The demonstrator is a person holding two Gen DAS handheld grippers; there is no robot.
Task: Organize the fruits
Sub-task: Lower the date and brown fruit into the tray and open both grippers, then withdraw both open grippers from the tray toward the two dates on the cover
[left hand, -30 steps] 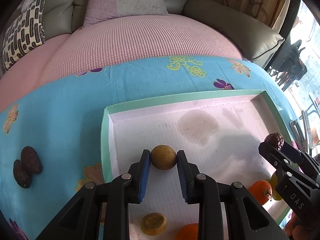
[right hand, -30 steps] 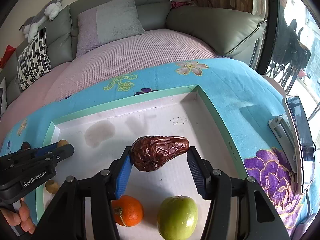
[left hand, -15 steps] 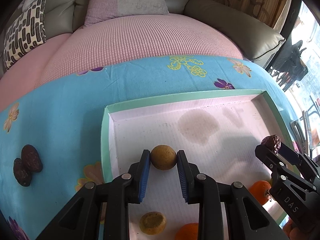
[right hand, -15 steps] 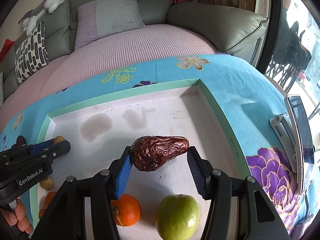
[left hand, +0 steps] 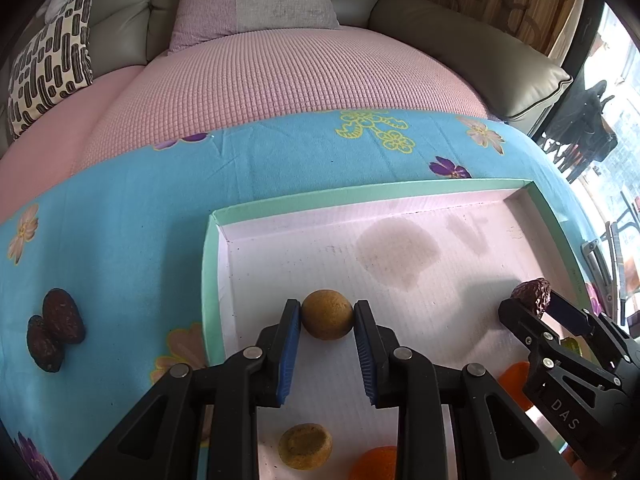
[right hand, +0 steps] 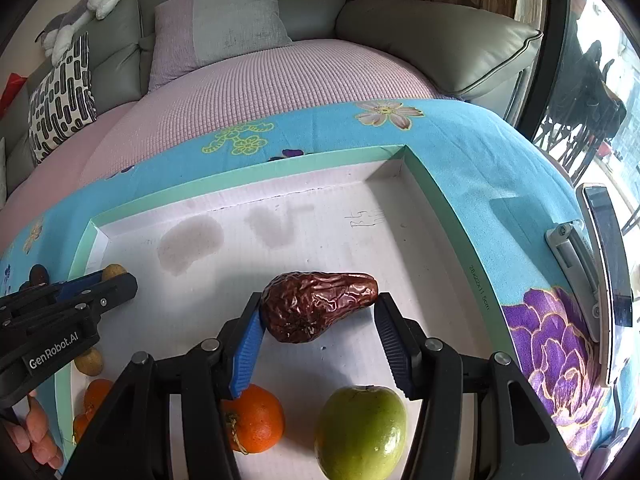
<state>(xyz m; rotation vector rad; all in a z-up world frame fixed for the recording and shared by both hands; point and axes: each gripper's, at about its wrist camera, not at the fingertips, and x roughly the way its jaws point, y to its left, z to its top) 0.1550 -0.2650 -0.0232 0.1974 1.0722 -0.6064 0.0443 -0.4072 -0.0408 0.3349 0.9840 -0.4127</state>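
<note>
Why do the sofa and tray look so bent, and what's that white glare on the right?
Left wrist view: the fisheye lens bows the tray rim and sofa; daylight overexposes the window. Right wrist view: same bending, black corners, washed-out window; the date stays sharp.

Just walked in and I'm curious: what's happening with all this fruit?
A person is sorting fruit into a shallow green-edged tray on a flowery blue cloth, with a gripper in each hand. The left gripper is clamped on a small round brown fruit above the tray's left side. The right gripper holds a wrinkled dried date over the tray. An orange and a green apple already sit in the tray; two more dates wait on the cloth.
</note>
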